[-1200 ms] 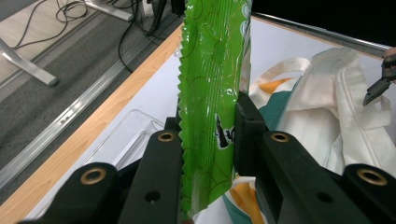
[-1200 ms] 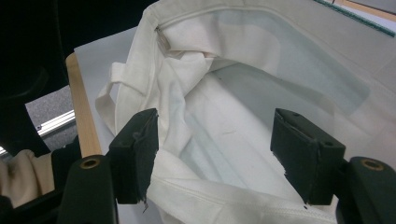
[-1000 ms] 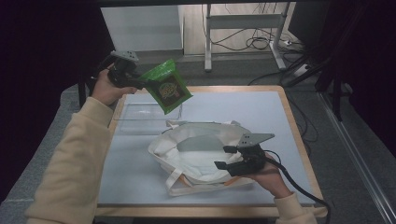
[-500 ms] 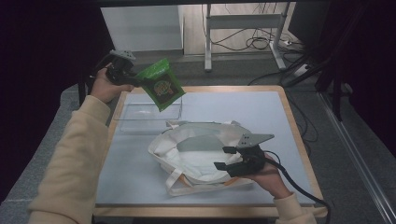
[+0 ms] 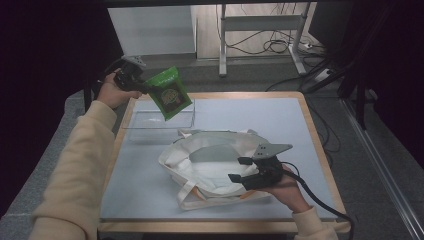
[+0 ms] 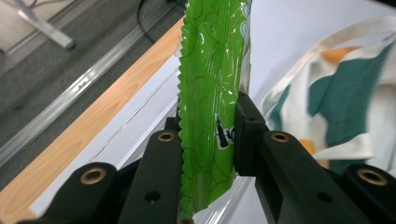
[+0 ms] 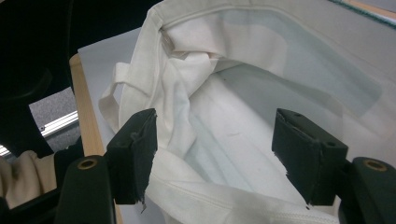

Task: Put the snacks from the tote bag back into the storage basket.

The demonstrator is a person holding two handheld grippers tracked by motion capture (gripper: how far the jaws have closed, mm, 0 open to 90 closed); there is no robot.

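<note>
My left gripper (image 5: 146, 88) is raised over the table's far-left corner, shut on the edge of a green snack packet (image 5: 170, 93) that hangs tilted above a clear plastic box (image 5: 134, 126). In the left gripper view the packet (image 6: 212, 84) stands pinched between the two jaws of the left gripper (image 6: 208, 133). A white tote bag (image 5: 212, 172) lies open at the middle of the table. My right gripper (image 5: 238, 169) rests at its near-right rim, open. In the right gripper view the bag's mouth (image 7: 233, 112) spreads before the right gripper (image 7: 215, 140), its rim running below the jaws.
The table has a pale mat (image 5: 295, 125) and a wooden border (image 5: 320, 150). The person's cream sleeve (image 5: 75, 165) runs along the left side. Beyond the far edge are a metal stand (image 5: 260, 35) and floor cables (image 5: 280, 47).
The left gripper and the green packet have shifted slightly to the left above the clear box. The right gripper has stayed at the bag's rim.
</note>
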